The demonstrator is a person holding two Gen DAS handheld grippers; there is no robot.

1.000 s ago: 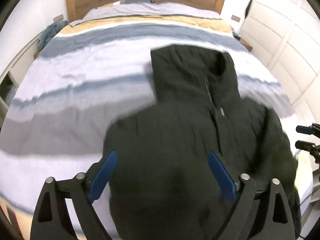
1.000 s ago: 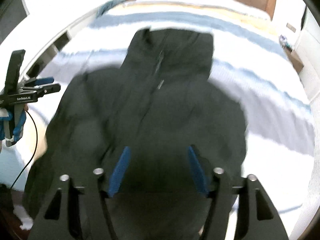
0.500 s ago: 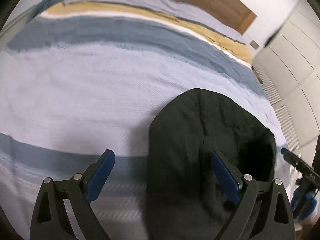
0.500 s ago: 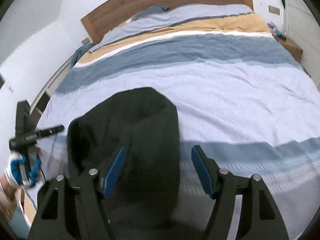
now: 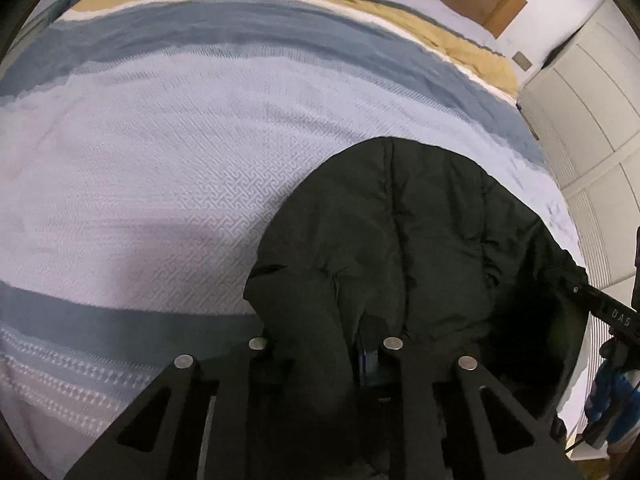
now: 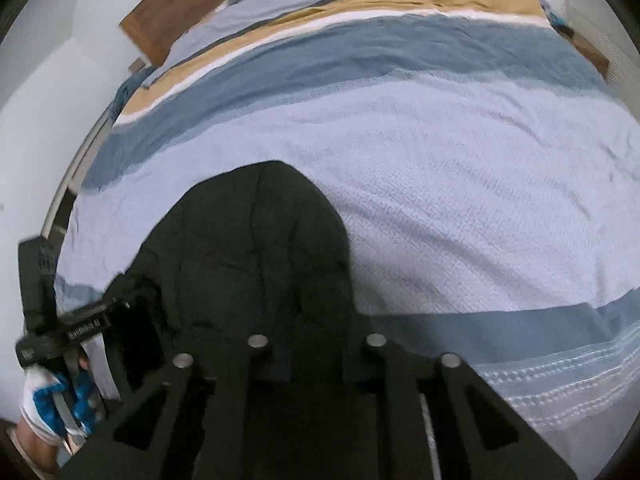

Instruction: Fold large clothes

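A black quilted hooded jacket (image 5: 404, 240) lies on the striped bedspread (image 5: 160, 152), its rounded hood pointing toward the headboard. My left gripper (image 5: 326, 354) is shut on the hood's near left edge; fabric bunches between its jaws. My right gripper (image 6: 316, 350) is shut on the hood's near right edge, and the jacket (image 6: 260, 248) covers the fingers. Each gripper shows at the side of the other view: the right gripper (image 5: 600, 312) at the hood's right, the left gripper (image 6: 72, 328) at its left.
The bed fills both views, with blue, white and ochre stripes and a wooden headboard (image 6: 168, 20) at the far end. White wardrobe doors (image 5: 592, 92) stand to the right of the bed. A gloved hand (image 6: 52, 408) holds the left gripper.
Both grippers have gone from open to shut on the hood's near edges. They moved forward over the jacket; the body is out of view and only the hood shows.
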